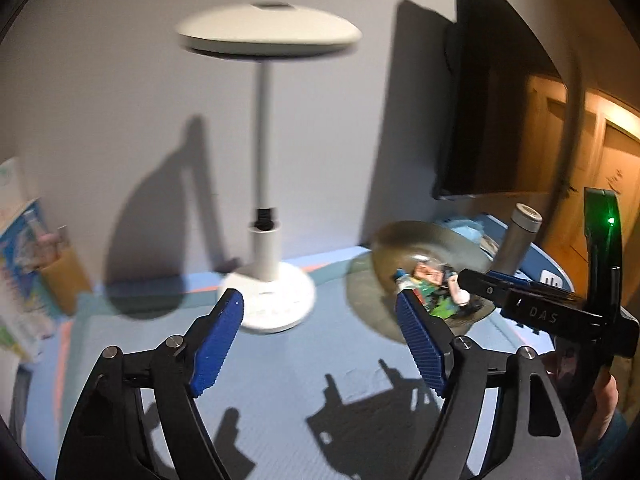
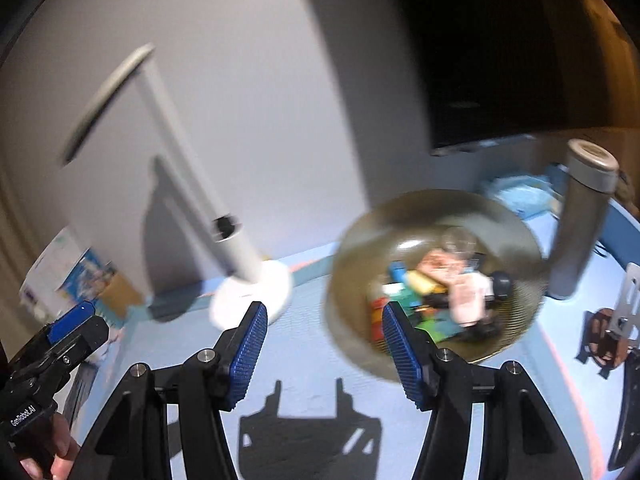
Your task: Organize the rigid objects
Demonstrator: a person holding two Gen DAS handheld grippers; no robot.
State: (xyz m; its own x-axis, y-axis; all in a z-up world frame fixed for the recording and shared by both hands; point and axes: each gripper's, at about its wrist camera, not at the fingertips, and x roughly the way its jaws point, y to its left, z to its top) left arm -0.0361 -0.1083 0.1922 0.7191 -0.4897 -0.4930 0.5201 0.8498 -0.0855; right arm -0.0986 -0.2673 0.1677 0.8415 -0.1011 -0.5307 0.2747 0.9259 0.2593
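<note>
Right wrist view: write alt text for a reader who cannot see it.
The open, empty right gripper hovers above a blue table, facing a clear bowl filled with small colourful toys. A white desk lamp stands left of the bowl and a grey bottle to its right, and the left gripper shows at the left edge. The image is motion-blurred.

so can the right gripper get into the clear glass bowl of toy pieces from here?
Probably yes. The right gripper is open and empty, and the clear glass bowl sits just ahead with nothing between. The grey cylindrical flask stands to the side, out of the way.
</note>
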